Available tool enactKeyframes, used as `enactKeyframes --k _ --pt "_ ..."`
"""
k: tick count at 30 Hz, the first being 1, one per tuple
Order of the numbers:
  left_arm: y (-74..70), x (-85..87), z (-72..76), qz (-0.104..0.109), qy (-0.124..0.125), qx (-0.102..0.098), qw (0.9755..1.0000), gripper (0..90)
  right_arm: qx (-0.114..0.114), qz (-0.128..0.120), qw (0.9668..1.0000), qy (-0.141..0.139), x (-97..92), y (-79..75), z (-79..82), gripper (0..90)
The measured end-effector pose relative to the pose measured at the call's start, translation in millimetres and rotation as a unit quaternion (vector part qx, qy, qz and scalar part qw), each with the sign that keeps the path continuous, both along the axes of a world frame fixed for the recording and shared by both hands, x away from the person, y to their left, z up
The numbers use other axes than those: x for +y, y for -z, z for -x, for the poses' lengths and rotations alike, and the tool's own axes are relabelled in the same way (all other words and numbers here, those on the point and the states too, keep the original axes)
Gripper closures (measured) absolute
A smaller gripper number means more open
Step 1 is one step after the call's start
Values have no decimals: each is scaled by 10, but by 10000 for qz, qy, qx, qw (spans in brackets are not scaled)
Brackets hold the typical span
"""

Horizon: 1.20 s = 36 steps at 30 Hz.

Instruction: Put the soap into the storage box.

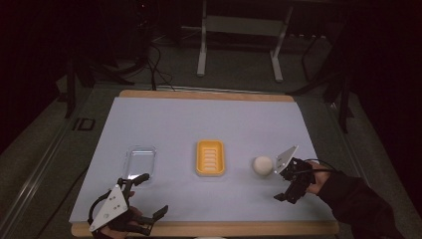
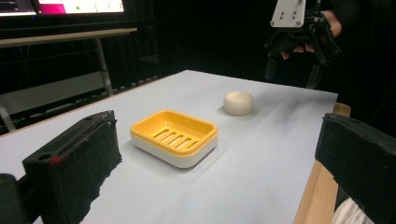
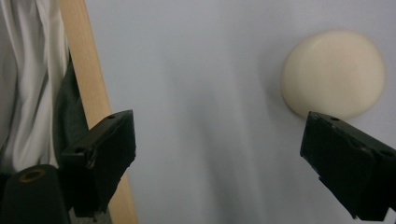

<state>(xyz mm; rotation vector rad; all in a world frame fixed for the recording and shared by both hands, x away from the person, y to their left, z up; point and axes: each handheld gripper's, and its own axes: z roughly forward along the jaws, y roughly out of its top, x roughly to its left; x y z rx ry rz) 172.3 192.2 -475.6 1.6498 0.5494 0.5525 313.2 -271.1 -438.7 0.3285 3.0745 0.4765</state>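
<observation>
From the high view, a round cream soap bar point(image 1: 262, 165) is seen lying on the pale sheet point(image 1: 199, 119) at the right, just beside the right gripper point(image 1: 287, 188), whose jaws are spread wide with nothing between them; the left gripper point(image 1: 149, 199) is held at the near left edge, likewise spread and empty, close to a clear plastic lid point(image 1: 140, 161), while a yellow soap dish point(image 1: 209, 158) stands in the middle. A poor grasp is to be feared: the soap is smooth and domed, so if it is pinched off-centre it could be squirted sideways across the sheet or dropped short of the dish. The sheet is laid over a wooden board point(image 1: 204, 228), and the room beyond is dark, with a metal table frame point(image 1: 239, 40) and cables on the floor. In the left gripper view, the slotted dish point(image 2: 174, 136) is shown between the parted jaws, with the soap point(image 2: 238, 102) farther off and the right gripper point(image 2: 292, 77) hanging above and beyond it; a lit monitor point(image 2: 60, 6) is seen at the far left. In the right gripper view, the soap point(image 3: 333, 73) lies toward one jaw rather than centred, so a closing there would likely clip its edge; the board's edge point(image 3: 88, 93) and white cloth point(image 3: 23, 84) are visible at the side.
</observation>
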Motion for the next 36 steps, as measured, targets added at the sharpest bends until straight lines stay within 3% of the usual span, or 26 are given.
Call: enactKeyframes --k 7,13,14,22,24,36 --pt "3 -3 1 -9 9 25 10000 1 234 494 9985 4 30 16 -45 103" --pt "5 -8 2 -18 22 31 10000 0 272 738 9969 10 33 11 -88 103" --pt "4 -7 2 -18 22 30 10000 0 290 873 9958 -8 34 15 -106 103" --pt "7 -10 0 -17 43 40 10000 0 529 1245 9907 125 18 60 -180 104" --pt "8 -15 0 -7 51 46 10000 0 624 1441 9875 168 -5 95 -207 104" --pt "16 -25 -5 -52 96 84 9999 1 664 1668 9836 159 -29 151 -394 103"
